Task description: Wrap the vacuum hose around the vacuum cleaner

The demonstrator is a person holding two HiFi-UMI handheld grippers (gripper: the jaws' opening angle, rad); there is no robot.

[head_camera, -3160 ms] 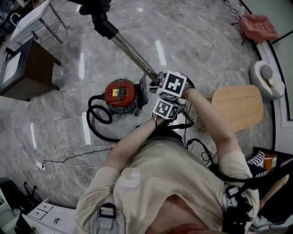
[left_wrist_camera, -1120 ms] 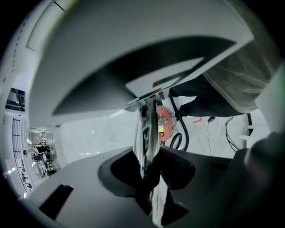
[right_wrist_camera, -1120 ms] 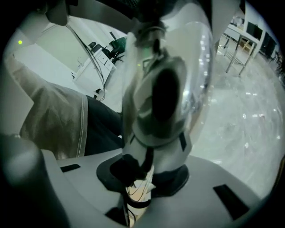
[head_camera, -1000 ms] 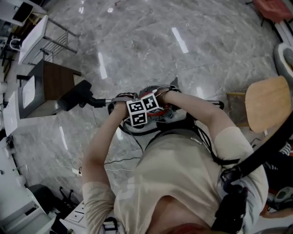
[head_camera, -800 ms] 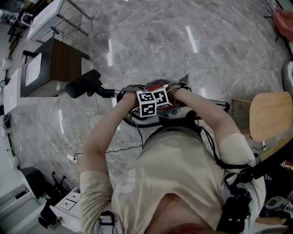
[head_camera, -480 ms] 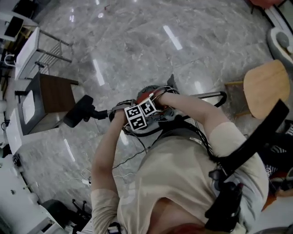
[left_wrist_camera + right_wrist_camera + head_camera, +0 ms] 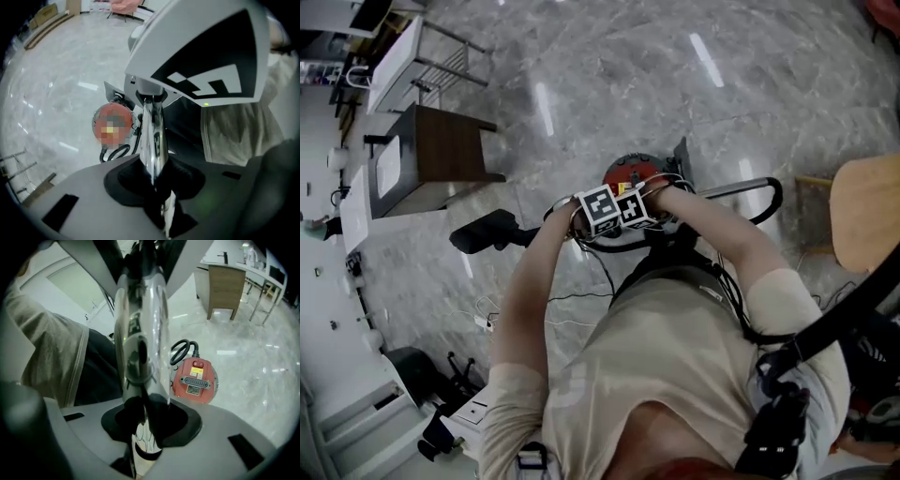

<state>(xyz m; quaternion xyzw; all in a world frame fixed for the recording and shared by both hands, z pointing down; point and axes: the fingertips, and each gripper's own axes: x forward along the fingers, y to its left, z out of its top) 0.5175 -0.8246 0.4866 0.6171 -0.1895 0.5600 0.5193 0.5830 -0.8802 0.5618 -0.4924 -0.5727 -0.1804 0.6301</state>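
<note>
The red vacuum cleaner point(image 7: 630, 172) stands on the marble floor just beyond my hands, its black hose point(image 7: 181, 350) looped beside it. Both grippers clamp the chrome wand tube point(image 7: 153, 136) side by side. The left gripper point(image 7: 598, 210) and the right gripper point(image 7: 633, 207) sit over the vacuum, marker cubes touching. In the left gripper view the pads point(image 7: 180, 176) press the tube, with the vacuum point(image 7: 112, 124) below. The right gripper view shows the same tube point(image 7: 139, 329) pinched above the vacuum point(image 7: 195, 380). The black floor nozzle point(image 7: 484, 232) points left, and the curved handle end point(image 7: 769, 195) lies right.
A brown side table point(image 7: 442, 155) and a white rack point(image 7: 405, 52) stand at the left. A wooden chair seat point(image 7: 870, 212) is at the right edge. A thin cable and plug point(image 7: 484, 323) trail across the floor near my left elbow, with white drawers point(image 7: 473, 414) below.
The wand has swung from pointing away at the top to pointing left, so its nozzle now lies near the brown table. Both grippers have stayed clamped on the tube above the vacuum.
</note>
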